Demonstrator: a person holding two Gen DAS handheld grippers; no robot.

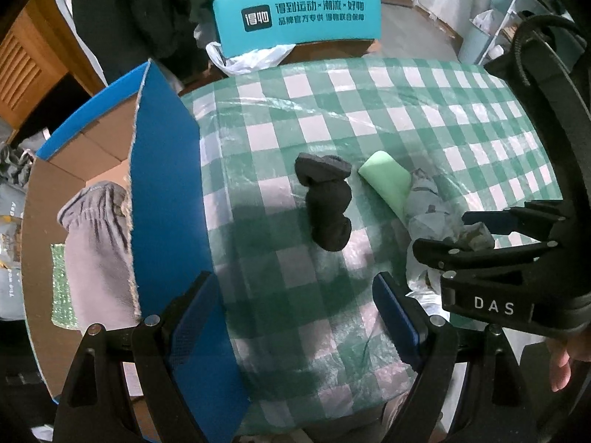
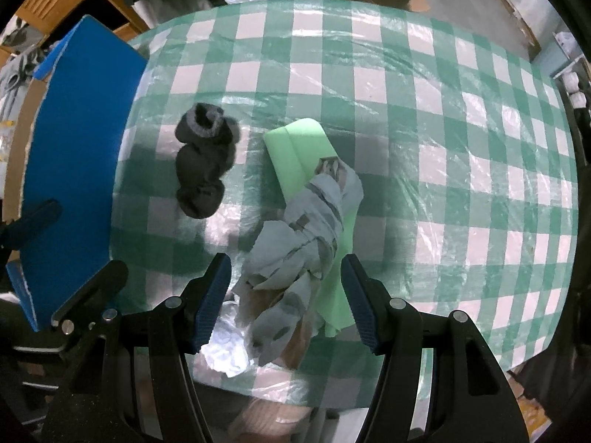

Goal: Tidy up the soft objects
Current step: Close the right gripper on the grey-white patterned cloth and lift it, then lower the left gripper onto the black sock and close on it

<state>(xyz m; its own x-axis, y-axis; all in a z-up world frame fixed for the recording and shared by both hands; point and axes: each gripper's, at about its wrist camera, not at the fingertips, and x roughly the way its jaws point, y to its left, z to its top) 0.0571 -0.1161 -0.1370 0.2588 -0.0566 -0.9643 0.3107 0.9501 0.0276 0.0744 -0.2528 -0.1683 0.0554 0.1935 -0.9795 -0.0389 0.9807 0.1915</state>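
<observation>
A dark rolled sock lies on the green-checked tablecloth. Beside it to the right lies a light green folded cloth with a crumpled grey-blue garment on top of it. My left gripper is open and empty, near the table's front edge, in front of the sock. My right gripper is open, its jaws either side of the near end of the grey-blue garment. A grey garment lies in the blue-flapped cardboard box on the left.
The box's blue flap stands up along the table's left edge. A teal printed box and a white plastic bag sit behind the table. Crumpled clear plastic lies at the table's front edge.
</observation>
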